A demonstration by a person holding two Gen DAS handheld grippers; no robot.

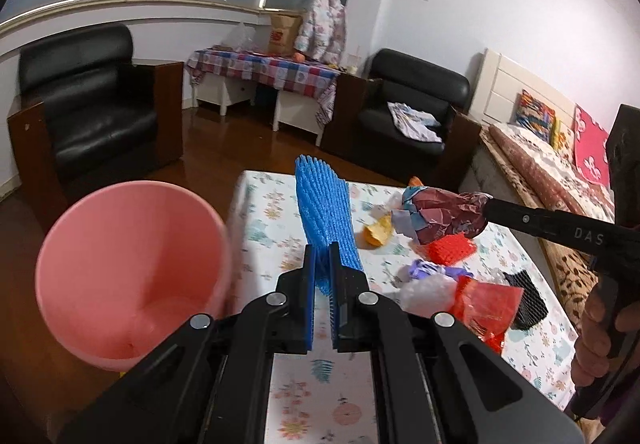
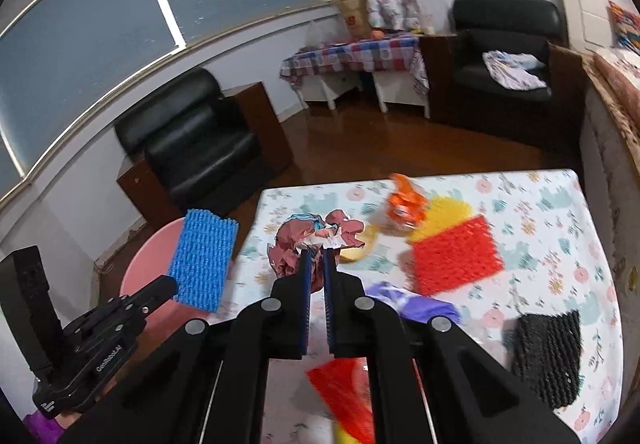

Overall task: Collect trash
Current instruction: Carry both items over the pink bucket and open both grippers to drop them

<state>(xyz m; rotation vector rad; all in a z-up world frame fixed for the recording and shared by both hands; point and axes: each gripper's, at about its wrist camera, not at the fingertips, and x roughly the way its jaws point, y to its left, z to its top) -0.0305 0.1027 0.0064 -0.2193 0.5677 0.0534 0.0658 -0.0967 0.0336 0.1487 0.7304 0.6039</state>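
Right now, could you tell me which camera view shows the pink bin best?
The left wrist view: the pink bin shows its whole open mouth and inside, left of the table. The right wrist view shows only a sliver of its rim behind the blue foam net.

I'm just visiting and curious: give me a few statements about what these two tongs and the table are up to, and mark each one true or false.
1. The left tongs are shut on a blue foam net. True.
2. The right tongs are empty. False: they are shut on a crumpled maroon wrapper.
3. The pink bin already holds several pieces of trash. False: what shows of its inside is bare.
4. A red foam net lies on the floral tablecloth. True.
5. A black foam net is held by the tongs. False: it lies on the table, apart from both.
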